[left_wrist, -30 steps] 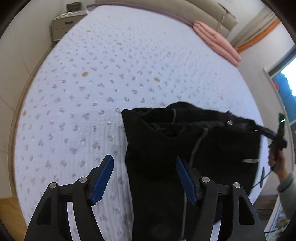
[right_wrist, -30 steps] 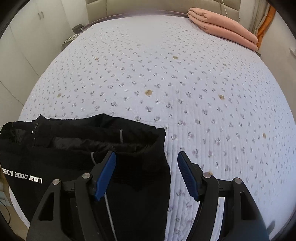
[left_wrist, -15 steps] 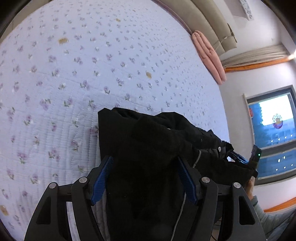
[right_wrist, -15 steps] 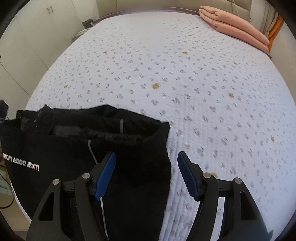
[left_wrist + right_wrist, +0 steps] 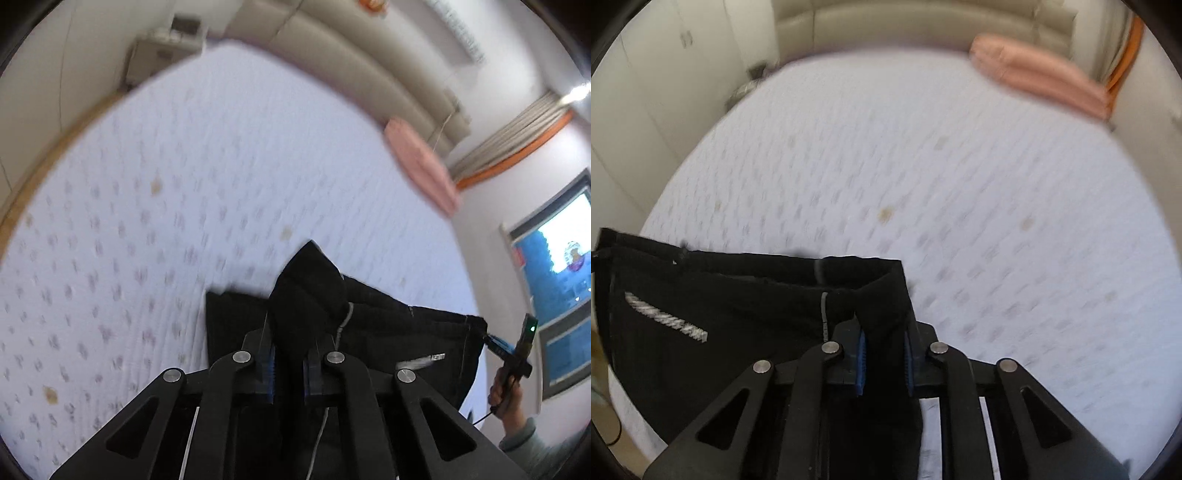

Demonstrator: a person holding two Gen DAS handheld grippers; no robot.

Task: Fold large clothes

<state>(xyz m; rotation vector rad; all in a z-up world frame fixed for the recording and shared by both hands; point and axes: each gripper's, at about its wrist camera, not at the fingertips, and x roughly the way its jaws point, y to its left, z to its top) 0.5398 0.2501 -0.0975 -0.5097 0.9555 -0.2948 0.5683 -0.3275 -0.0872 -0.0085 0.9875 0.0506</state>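
Note:
A large black garment [image 5: 388,332] with a grey drawstring and white lettering lies at the near edge of the quilted floral bed [image 5: 184,184]. My left gripper [image 5: 288,354] is closing its jaws on a bunched corner of it, and the blue pads pinch the fabric, which peaks above them. In the right wrist view my right gripper [image 5: 884,343] is closing too, with a fold of the garment [image 5: 738,306] clamped between its pads. The right gripper [image 5: 506,350] also shows at the garment's far corner, held by a hand. Both views are blurred by motion.
A folded pink blanket [image 5: 1034,81] lies at the far right corner of the bed [image 5: 960,184], against the beige headboard [image 5: 351,62]. A nightstand [image 5: 166,51] stands at the far left, white cupboards [image 5: 646,92] along the left wall, a window [image 5: 554,277] to the right.
Both grippers went from wide open to pinched on the garment's near corners. Both have lifted, pulling the fabric up into peaks, and the left view has tilted up toward the headboard.

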